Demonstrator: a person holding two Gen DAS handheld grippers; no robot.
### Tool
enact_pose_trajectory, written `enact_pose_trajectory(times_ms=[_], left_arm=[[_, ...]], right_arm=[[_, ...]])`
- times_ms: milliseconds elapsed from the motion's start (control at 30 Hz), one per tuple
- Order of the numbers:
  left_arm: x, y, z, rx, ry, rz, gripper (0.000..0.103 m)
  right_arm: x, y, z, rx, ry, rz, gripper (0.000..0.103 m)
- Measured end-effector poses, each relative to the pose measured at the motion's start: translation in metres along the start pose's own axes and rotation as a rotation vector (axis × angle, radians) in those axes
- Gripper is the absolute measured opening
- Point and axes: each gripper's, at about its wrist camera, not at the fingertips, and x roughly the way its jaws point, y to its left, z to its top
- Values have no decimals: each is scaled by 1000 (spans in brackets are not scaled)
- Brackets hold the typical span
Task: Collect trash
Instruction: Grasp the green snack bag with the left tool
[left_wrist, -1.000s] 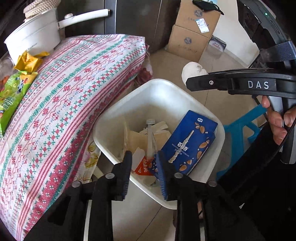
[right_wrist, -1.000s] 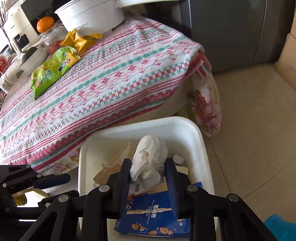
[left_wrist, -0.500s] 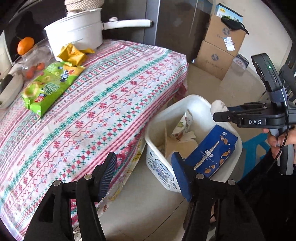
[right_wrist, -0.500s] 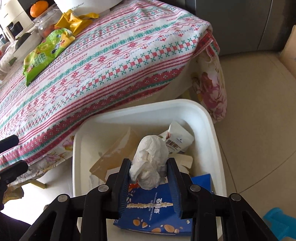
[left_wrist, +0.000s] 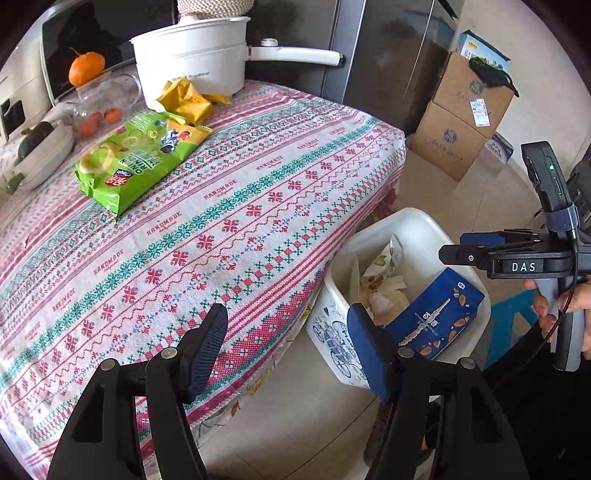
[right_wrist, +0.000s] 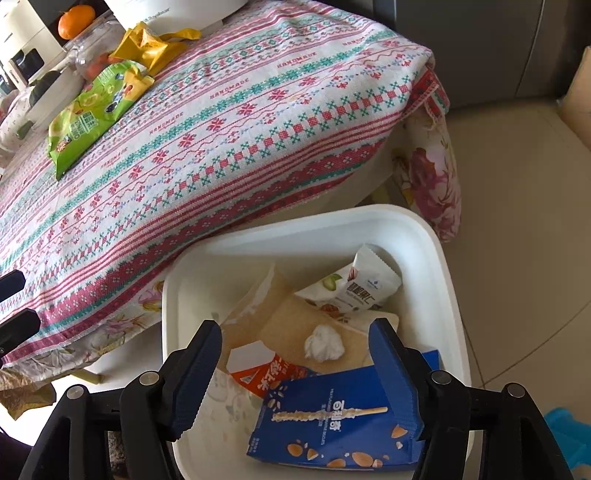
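Above the worktop edge in the left wrist view, the left tongs (left_wrist: 286, 349) are seen spread wide and empty, wider than a second ago, when they were nearly closed over the white bin (left_wrist: 424, 225). More of the patterned tablecloth (left_wrist: 229, 206) is now taken in, with the green snack bag (left_wrist: 136, 158) and the yellow wrapper (left_wrist: 186, 99) lying on it in front of the white pot (left_wrist: 192, 55). The bin is seen to the right, on the floor beside the worktop, with the blue biscuit box (left_wrist: 434, 317) leaning inside it. The right tongs (left_wrist: 465, 254) are held over the bin's far rim by a hand (left_wrist: 546, 299); the tissue wad formerly gripped there is no longer seen between them.

Over the bin in the right wrist view, the right tongs (right_wrist: 297, 349) are released and parted, where they were clenched on the tissue half a second ago. The crumpled tissue (right_wrist: 324, 343) is now found lying in the bin (right_wrist: 306, 221) on brown cardboard, between a white snack packet (right_wrist: 354, 286) and the blue biscuit box (right_wrist: 332, 417). The green snack bag (right_wrist: 92, 114) and yellow wrapper (right_wrist: 151, 46) are left on the worktop.
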Motion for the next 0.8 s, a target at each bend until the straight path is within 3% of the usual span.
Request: enact_pose_trajectory(times_ms=[300,667,800], left_arm=[[-3,40,16,-93,4,24,70],[11,150,62,-336,1,109,70],[27,185,72,-435,-33,80,70]], right_arm=[[-8,25,22,-51,-17,-2,77],[-11,78,90,-163,-54,28,83],[-3,92,110,-184,-82,31,84]])
